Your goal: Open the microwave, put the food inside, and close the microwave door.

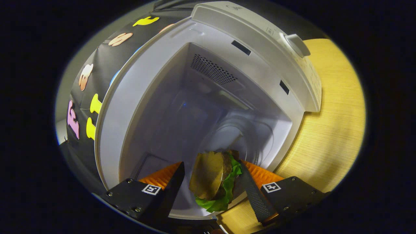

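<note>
The white microwave [260, 42] stands with its cavity [182, 110] open in front of me. Its knob [297, 44] sits on the control panel beside the opening. A glass turntable [256, 136] lies on the cavity floor. The food is a burger [211, 175] with a brown bun and green lettuce, tilted on its edge at the front lip of the cavity. My gripper [211, 167] is open with the burger between its fingers. One finger touches the lettuce, and a narrow gap shows between the other finger and the bun. The door is hidden.
A light wooden table [334, 130] carries the microwave and runs along the control panel side. A vent grille [213, 70] and two latch slots [241, 47] mark the cavity wall and frame. The booth's black cloth wall [107, 65] hangs on the other side.
</note>
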